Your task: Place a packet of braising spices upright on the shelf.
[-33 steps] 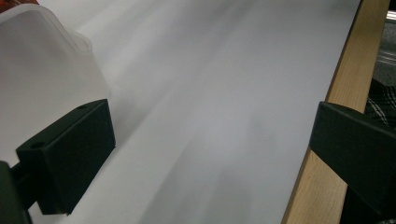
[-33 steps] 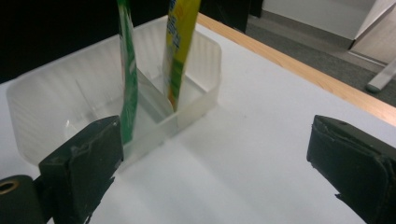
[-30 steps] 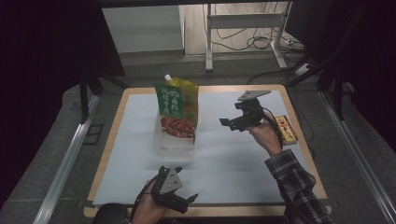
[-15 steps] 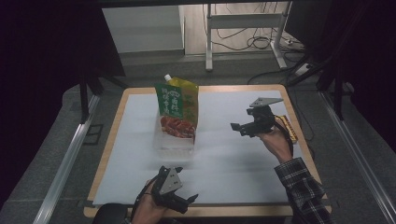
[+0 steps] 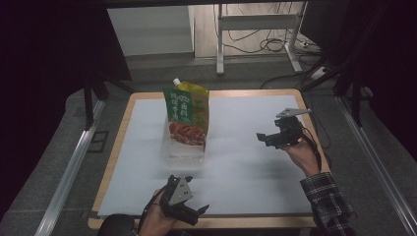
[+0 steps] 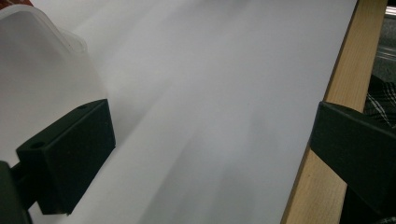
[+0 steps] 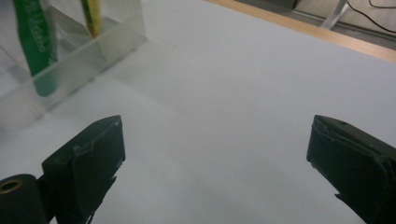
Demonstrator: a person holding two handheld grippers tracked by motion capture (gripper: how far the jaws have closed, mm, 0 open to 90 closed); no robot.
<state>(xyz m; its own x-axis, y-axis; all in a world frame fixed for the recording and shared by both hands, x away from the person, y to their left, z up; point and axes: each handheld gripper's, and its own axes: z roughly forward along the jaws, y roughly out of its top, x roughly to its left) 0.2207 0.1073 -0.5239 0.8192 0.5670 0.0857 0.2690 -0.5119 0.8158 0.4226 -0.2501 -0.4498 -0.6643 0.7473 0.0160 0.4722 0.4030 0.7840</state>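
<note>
Ideally, both open grippers, right (image 5: 264,139) and left (image 5: 200,212), approach the pouch (image 5: 188,114) in its box (image 5: 183,151) squarely, without tipping it.

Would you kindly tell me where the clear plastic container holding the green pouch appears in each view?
High view: clear container left of centre on the white mat, green pouch standing in it.
Left gripper view: its rounded corner at upper left.
Right gripper view: upper left.
Shared landmark: the table's wooden edge.
</note>
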